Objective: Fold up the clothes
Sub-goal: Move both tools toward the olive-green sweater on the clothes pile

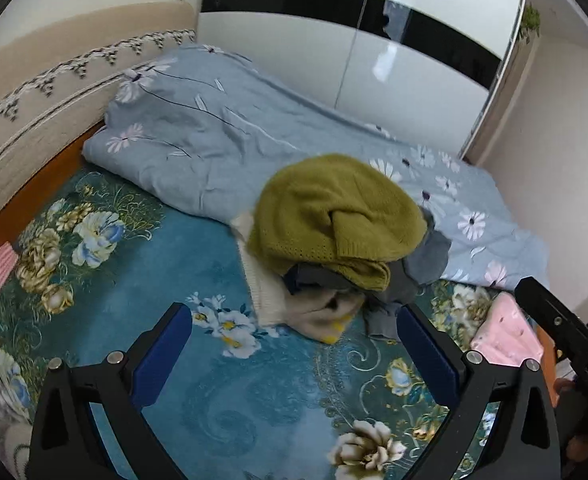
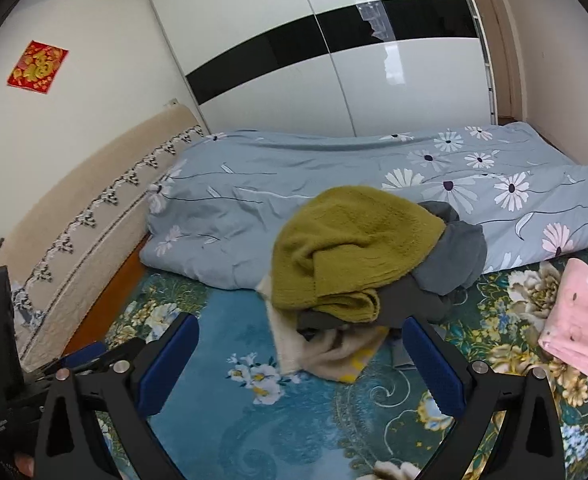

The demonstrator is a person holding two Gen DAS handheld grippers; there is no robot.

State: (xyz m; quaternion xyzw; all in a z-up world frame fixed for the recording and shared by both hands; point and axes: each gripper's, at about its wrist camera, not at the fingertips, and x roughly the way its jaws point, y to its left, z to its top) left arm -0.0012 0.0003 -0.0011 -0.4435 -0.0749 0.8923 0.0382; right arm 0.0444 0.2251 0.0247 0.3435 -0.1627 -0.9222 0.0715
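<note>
Folding had not begun: the clothes pile (image 1: 333, 248), topped by an olive knit sweater (image 2: 349, 248), lay unsorted mid-bed against the blue duvet (image 1: 198, 136). Both the left tongs (image 1: 294, 344) and right tongs (image 2: 299, 356) hovered near it, spread wide, holding nothing. Next, I judged, came lifting off the sweater. Only the red wall plaque (image 2: 38, 66) bore writing, 1 gold character, apparently "福".

Unfolded clothes pile (image 1: 333, 256) on bed: olive knit sweater (image 1: 333, 212) crumpled on top, grey garment (image 2: 453, 260) and cream garment (image 2: 325, 352) beneath.
</note>
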